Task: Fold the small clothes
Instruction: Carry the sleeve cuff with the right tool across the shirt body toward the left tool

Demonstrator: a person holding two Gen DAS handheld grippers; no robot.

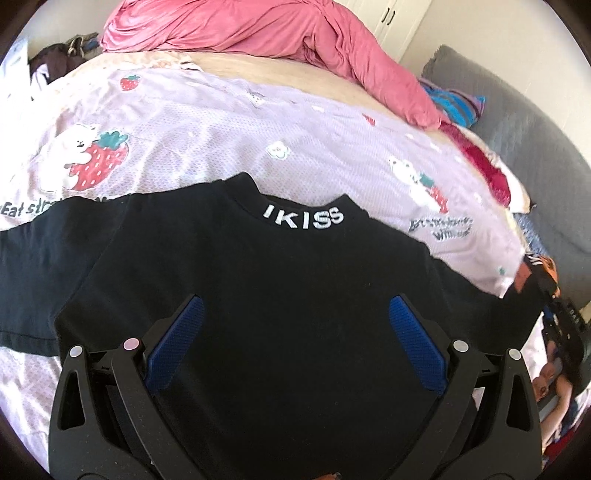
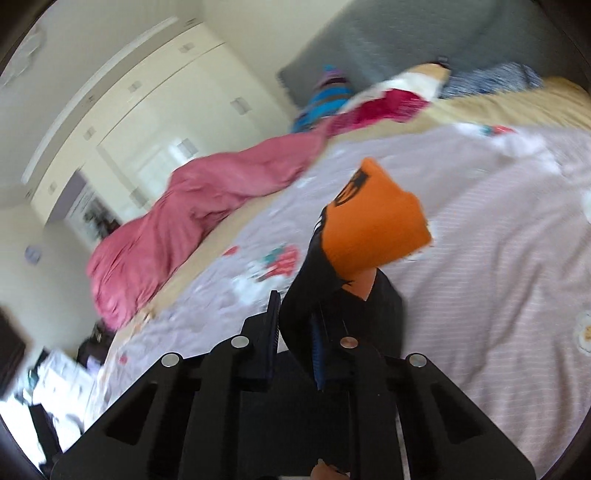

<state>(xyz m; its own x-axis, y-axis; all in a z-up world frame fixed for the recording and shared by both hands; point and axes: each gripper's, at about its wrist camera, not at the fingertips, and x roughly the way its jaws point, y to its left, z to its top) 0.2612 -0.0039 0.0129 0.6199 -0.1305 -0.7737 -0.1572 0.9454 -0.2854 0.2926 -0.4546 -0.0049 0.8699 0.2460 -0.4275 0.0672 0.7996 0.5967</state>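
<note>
a lilac bedspread [image 1: 207,147] printed with strawberries and bears is covering the bed, and a pink quilt [image 1: 258,33] is lying bunched along its far side, by a grey headboard [image 1: 517,122]. a black top [image 1: 277,295] with white lettering on its collar is lying spread flat on the bedspread, sleeves reaching out to both sides. the left gripper [image 1: 293,312] is hovering over the top's body with its blue pads standing wide apart, gripping nothing. the right gripper [image 2: 295,325] is pinching the black fabric of the sleeve, its jaws nearly closed on the cloth, and the sleeve's orange cuff [image 2: 373,221] is sticking up above the bedspread.
</note>
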